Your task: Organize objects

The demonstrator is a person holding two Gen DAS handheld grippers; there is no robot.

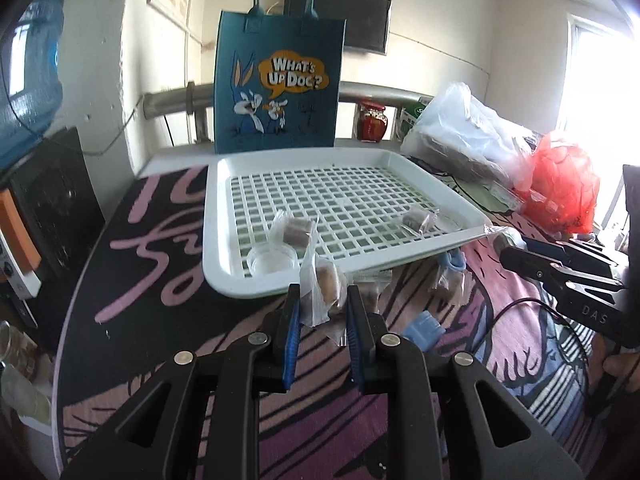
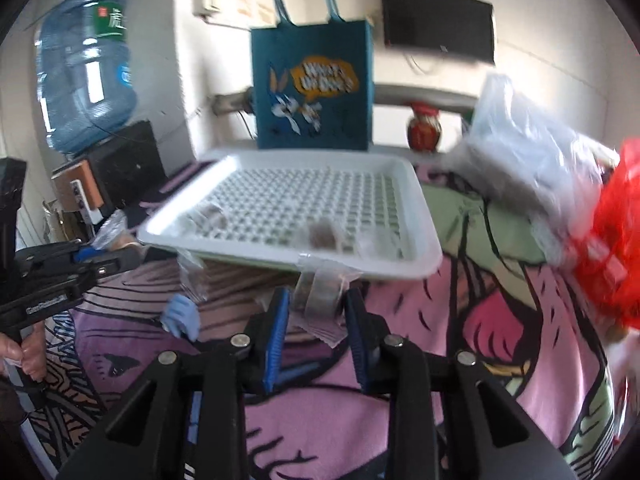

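Basically featherweight, crinkly wrapped candy [image 1: 325, 280] pinched between the narrow left gripper [image 1: 320, 312] jaws, slippery film so grab on the firm lump, not the tails; right gripper [image 2: 316, 312] jaws narrow around a blurred clear wrapper [image 2: 320, 294], contact unclear.

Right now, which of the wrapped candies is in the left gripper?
The candy with the tan centre, just in front of the tray's near rim, between the left gripper's blue pads. The two brown ones lie on the tray's grid.
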